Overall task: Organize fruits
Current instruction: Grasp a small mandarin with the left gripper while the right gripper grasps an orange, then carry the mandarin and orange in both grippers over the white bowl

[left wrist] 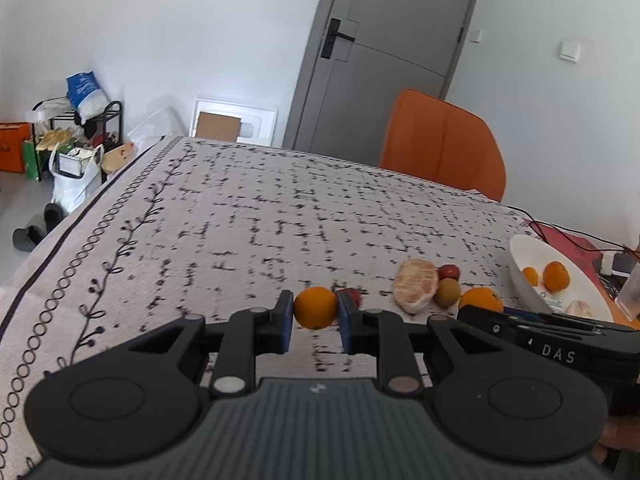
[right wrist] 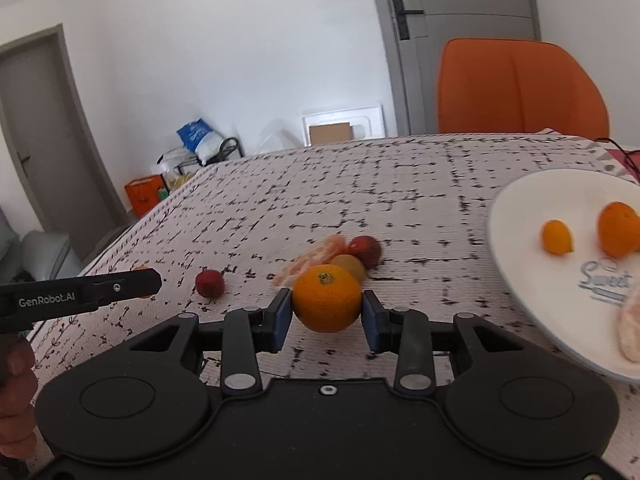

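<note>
The left gripper (left wrist: 315, 314) grasps a small orange (left wrist: 315, 307) between its blue pads just above the tablecloth (left wrist: 240, 216), and the right gripper (right wrist: 326, 316) holds a bigger orange (right wrist: 327, 298) – near the white plate (right wrist: 516, 216) with two oranges inside

Woven cloth tablecloth (left wrist: 248, 216), matt, printed black marks. Plate (right wrist: 532, 200) glossy white, looks ceramic. Left gripper (left wrist: 314, 322) and right gripper (right wrist: 326, 320): matt black plastic, blue pads (left wrist: 285, 320) look rubbery, metal pivot pins. Oranges (right wrist: 326, 304) dimpled, slight sheen. Peeled citrus (left wrist: 414, 285) pithy, rough. Chair (right wrist: 520, 88) smooth orange upholstery.
</note>
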The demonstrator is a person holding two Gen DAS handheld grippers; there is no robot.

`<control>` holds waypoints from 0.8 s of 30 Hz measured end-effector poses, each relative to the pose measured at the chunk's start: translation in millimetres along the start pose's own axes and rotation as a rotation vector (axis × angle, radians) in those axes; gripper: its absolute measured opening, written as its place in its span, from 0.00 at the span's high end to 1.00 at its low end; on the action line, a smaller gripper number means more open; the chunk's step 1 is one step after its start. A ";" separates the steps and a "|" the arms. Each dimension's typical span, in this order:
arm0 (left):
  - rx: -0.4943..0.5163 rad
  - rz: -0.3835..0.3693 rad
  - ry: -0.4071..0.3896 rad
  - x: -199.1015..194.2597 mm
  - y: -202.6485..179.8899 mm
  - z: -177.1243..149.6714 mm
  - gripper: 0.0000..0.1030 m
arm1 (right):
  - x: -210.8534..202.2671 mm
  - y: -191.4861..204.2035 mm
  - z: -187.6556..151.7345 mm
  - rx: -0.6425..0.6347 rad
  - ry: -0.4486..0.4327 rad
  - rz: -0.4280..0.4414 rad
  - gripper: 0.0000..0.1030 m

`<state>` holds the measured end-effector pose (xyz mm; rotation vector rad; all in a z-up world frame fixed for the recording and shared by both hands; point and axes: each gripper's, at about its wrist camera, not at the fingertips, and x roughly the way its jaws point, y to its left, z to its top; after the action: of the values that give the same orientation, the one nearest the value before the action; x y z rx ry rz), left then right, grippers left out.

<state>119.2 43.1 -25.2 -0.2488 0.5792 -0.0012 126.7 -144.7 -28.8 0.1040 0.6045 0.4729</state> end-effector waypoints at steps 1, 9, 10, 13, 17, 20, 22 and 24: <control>0.005 -0.005 -0.001 0.4 -3.4 0.3 0.79 | -3.0 -2.5 0.1 0.006 -0.007 -0.001 0.66; 0.047 -0.043 -0.007 1.6 -32.3 1.7 0.79 | -30.0 -19.3 3.5 0.033 -0.063 -0.005 0.66; 0.051 -0.048 -0.008 1.8 -35.9 1.8 0.79 | -34.0 -21.4 3.9 0.034 -0.071 -0.008 0.66; 0.064 -0.063 -0.007 2.9 -47.6 1.4 0.79 | -39.9 -25.6 5.4 0.037 -0.087 -0.019 0.66; 0.081 -0.080 -0.007 4.3 -61.3 0.9 0.79 | -51.9 -34.9 4.3 0.048 -0.107 -0.032 0.66; 0.092 -0.092 -0.009 5.1 -70.2 1.3 0.79 | -58.2 -41.1 3.2 0.050 -0.117 -0.041 0.66; 0.101 -0.099 -0.012 5.2 -75.8 0.9 0.79 | -61.1 -45.0 2.7 0.057 -0.122 -0.050 0.66; 0.107 -0.105 -0.013 5.3 -80.8 0.6 0.79 | -63.6 -50.3 1.5 0.068 -0.126 -0.057 0.66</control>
<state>129.5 -35.5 -8.8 -0.1744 0.5507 -0.1313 101.7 -218.4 -5.9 0.1788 0.4988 0.3874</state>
